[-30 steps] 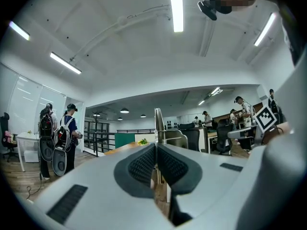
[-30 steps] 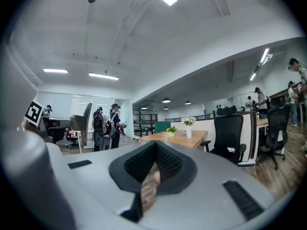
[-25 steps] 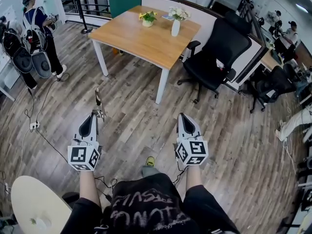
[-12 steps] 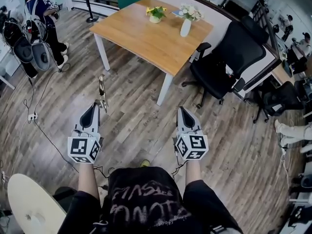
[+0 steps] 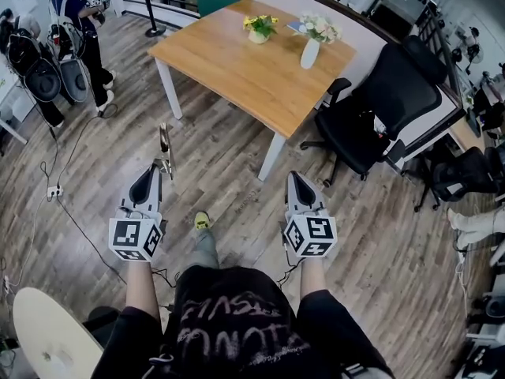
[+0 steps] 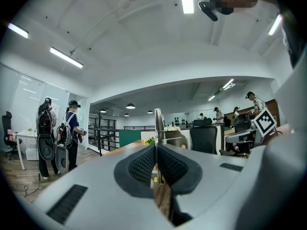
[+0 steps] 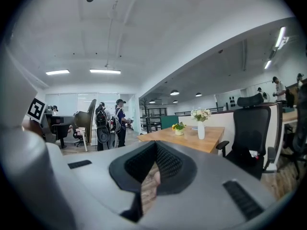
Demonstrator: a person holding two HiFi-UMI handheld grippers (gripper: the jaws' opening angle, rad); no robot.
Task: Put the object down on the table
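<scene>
The left tool (image 5: 156, 178) is pressed together on a slim metal object (image 5: 164, 144), which stands upright out of its tip, over the wooden floor and well apart from the wooden bench (image 5: 237, 61). The right tool (image 5: 294, 178) has its jaws together with nothing between them. The step in hand looks like the carry to the bench; next the object must reach the bare near part of the top, clear of the potted plant (image 5: 259, 28) and the flower vase (image 5: 311, 50), be lowered until it rests, and then be released.
</scene>
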